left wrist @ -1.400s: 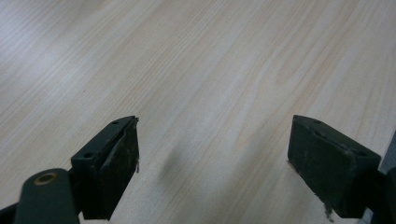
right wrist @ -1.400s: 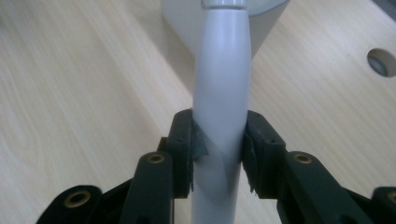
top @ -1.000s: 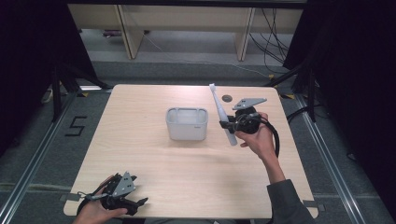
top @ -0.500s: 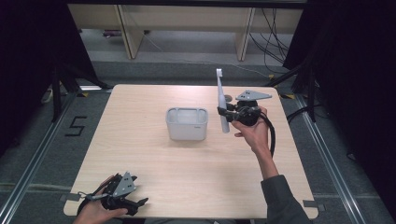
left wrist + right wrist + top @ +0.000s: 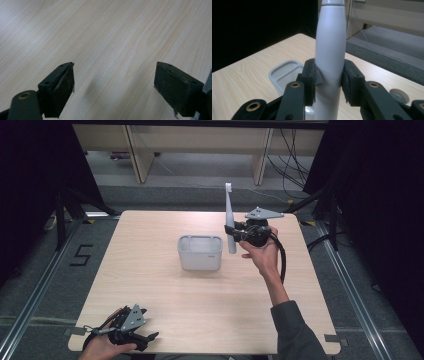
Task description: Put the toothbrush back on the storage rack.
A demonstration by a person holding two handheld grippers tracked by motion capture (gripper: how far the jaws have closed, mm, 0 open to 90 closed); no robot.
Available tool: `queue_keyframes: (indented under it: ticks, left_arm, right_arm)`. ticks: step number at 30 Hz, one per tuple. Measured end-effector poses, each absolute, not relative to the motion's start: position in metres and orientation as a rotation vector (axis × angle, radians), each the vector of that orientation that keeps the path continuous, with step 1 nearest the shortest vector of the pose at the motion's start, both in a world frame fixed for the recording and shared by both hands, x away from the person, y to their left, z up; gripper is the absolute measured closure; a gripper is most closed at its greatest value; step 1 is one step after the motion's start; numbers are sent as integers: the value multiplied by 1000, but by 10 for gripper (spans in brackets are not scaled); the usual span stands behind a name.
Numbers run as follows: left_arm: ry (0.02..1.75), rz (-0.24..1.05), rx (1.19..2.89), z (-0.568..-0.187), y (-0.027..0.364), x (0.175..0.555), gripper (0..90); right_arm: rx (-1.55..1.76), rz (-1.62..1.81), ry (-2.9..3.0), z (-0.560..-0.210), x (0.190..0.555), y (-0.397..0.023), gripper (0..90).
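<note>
Grey handle (image 5: 230, 217) clamped upright in the right claw (image 5: 234, 232).
Left claw (image 5: 150, 340) gapes empty; handle's top cut off.

The only thing standing on the table (image 5: 150, 285) is the grey bin (image 5: 200, 252) near its middle, with bare wood open on every side of it. Just beside the bin's right wall hangs the grey handle (image 5: 229, 220) (upright, clamped in the right claw (image 5: 234, 231)), narrowing that gap. The left claw (image 5: 131, 332) rests at the near left corner, jaws apart over bare wood.
</note>
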State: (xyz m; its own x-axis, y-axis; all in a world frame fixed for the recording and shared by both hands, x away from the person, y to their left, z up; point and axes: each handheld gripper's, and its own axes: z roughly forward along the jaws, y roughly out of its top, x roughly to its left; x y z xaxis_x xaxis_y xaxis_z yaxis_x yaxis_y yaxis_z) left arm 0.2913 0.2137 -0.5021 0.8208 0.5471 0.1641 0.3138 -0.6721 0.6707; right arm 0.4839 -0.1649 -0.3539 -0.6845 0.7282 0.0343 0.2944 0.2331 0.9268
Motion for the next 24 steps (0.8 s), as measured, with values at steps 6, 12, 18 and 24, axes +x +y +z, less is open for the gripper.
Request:
queue_keyframes:
  ticks: [6,12,18,24]
  left_arm:
    - [624,474,2358,-502,214,291,163]
    - [626,472,2356,-502,214,291,163]
    - [628,464,2349,-501,214,290,163]
    - [624,466,2349,-501,214,291,163]
  right_arm:
    - [937,1466,2095,-352,490,-151,668]
    - [948,1478,2105,-353,494,-139,669]
    - [955,1491,2099,-357,501,-131,668]
    - [965,1512,2083,-362,508,-127,668]
